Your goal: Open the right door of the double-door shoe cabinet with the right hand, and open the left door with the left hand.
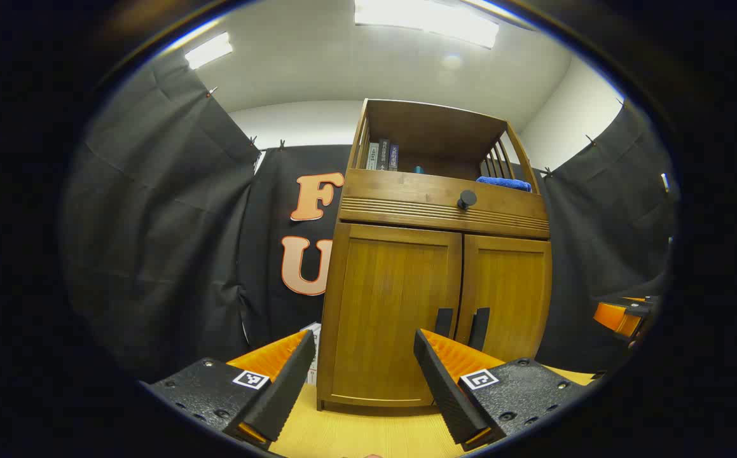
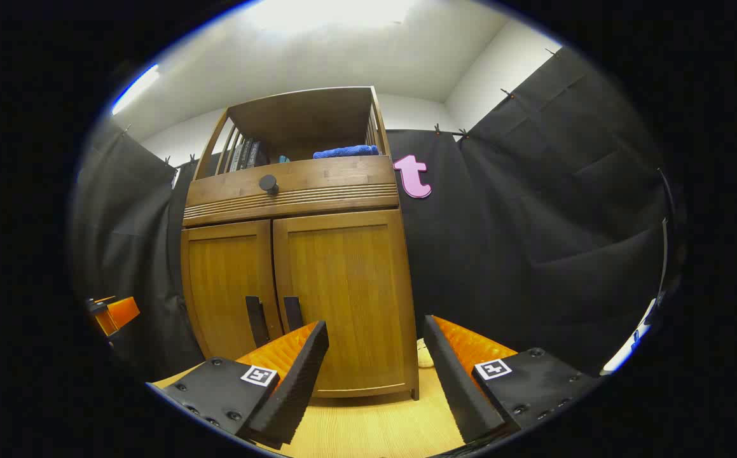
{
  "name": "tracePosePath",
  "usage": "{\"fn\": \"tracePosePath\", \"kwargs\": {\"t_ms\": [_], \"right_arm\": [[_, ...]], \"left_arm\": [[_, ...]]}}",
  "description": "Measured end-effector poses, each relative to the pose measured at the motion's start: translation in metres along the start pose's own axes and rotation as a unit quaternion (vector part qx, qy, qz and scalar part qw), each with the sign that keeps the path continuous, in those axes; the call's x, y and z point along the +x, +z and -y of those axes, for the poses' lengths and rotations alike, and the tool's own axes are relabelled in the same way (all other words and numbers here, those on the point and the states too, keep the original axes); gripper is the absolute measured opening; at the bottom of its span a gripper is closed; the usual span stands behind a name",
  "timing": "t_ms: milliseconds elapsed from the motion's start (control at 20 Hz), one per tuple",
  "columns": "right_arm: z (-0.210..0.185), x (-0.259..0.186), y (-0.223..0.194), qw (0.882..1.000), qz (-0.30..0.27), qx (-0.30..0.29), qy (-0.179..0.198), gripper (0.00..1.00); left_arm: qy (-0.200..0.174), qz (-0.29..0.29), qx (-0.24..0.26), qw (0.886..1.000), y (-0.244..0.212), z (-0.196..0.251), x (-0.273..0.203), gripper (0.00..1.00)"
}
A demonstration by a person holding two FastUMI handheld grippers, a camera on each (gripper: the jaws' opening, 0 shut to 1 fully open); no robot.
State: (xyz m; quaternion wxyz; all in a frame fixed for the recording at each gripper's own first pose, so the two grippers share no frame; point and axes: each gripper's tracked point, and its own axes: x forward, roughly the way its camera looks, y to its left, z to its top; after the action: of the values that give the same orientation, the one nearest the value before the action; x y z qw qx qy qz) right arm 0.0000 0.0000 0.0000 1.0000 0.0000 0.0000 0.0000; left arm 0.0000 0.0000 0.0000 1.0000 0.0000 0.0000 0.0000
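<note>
While both doors of the shoe cabinet (image 2: 298, 280) are closed, neither step of the task looks begun. In the right gripper view, the right gripper (image 2: 374, 375) hangs short of the cabinet with its fingers spread apart and nothing between them. The right door (image 2: 343, 299) lies ahead at about 11 o'clock, and its handle (image 2: 292, 313), a dark upright bar by the centre seam, sits at roughly 10 o'clock, just above the near fingertip. The bar's long axis runs vertical, so I judge the jaws must shift toward 10 o'clock to straddle it from the sides.

In the left gripper view, the left gripper (image 1: 365, 381) is likewise parted and empty. The left door (image 1: 393, 318) stands straight ahead, and its handle (image 1: 444, 322) lies at about 1 o'clock, just beside the right door's bar across the seam. At 3 o'clock, near the rim, what is probably the other gripper shows, though the edge is too dim to be sure.

Each gripper is nearer its own door. The cabinet stands on a pale wooden tabletop (image 2: 374, 426), with a knobbed drawer (image 2: 269, 184) above the doors and an open shelf holding books and a blue cloth (image 2: 346, 151). Black cloth walls and a white, lit ceiling close the booth.
</note>
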Motion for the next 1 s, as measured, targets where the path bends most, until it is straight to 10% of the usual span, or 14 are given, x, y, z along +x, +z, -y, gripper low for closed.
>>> {"fn": "tracePosePath", "kwargs": {"t_ms": [1000], "right_arm": [[-0.002, -0.002, -0.002, 1.0, 0.0, -0.002, -0.01, 0.98]], "left_arm": [[0.009, 0.002, -0.003, 1.0, 0.003, -0.012, -0.002, 0.91]]}}
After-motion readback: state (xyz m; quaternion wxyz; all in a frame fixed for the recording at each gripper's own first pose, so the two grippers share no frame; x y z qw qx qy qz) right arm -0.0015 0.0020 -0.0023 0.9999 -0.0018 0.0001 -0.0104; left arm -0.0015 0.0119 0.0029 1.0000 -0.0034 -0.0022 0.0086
